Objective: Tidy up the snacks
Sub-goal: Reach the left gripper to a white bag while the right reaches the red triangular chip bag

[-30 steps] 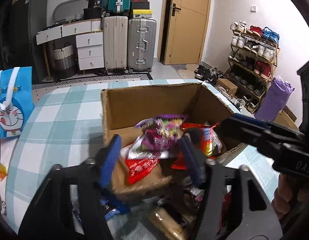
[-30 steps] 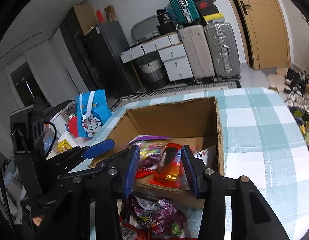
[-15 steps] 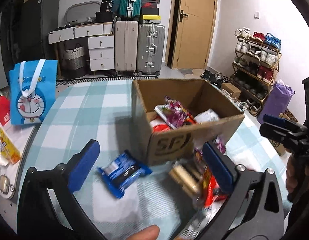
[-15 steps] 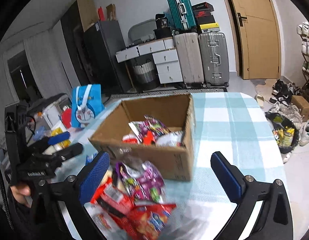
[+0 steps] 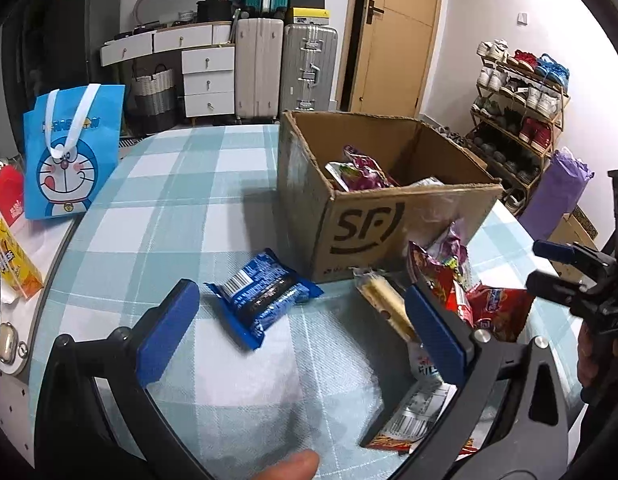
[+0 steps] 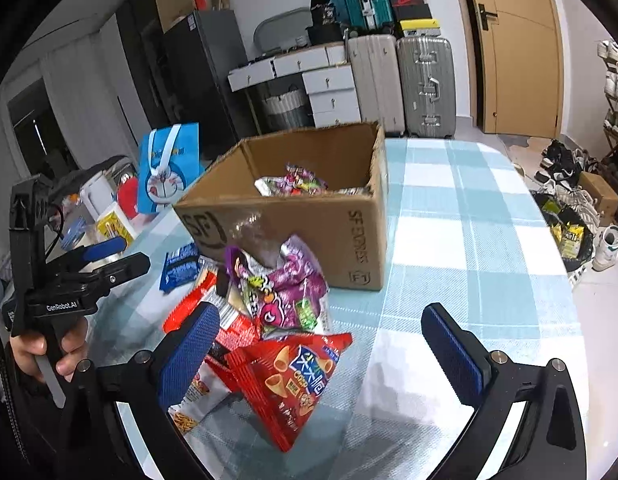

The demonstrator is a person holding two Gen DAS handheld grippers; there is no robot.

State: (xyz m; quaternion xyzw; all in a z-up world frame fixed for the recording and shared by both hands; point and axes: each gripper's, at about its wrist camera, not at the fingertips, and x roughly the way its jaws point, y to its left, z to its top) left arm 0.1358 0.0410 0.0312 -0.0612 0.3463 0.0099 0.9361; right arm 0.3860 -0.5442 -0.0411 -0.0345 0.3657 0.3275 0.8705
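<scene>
Here, both grippers hover with jaws wide apart, holding nothing: left gripper over a blue cookie packet, right gripper over a red chip bag. The cardboard box behind seems partly filled. Next, likely closing on a packet.

Both grippers are black plastic with ribbed blue pads and silver screws. The left gripper, at nine o'clock, reads "GenRobot.AI" in white. A bare hand grips its grey handle.
</scene>
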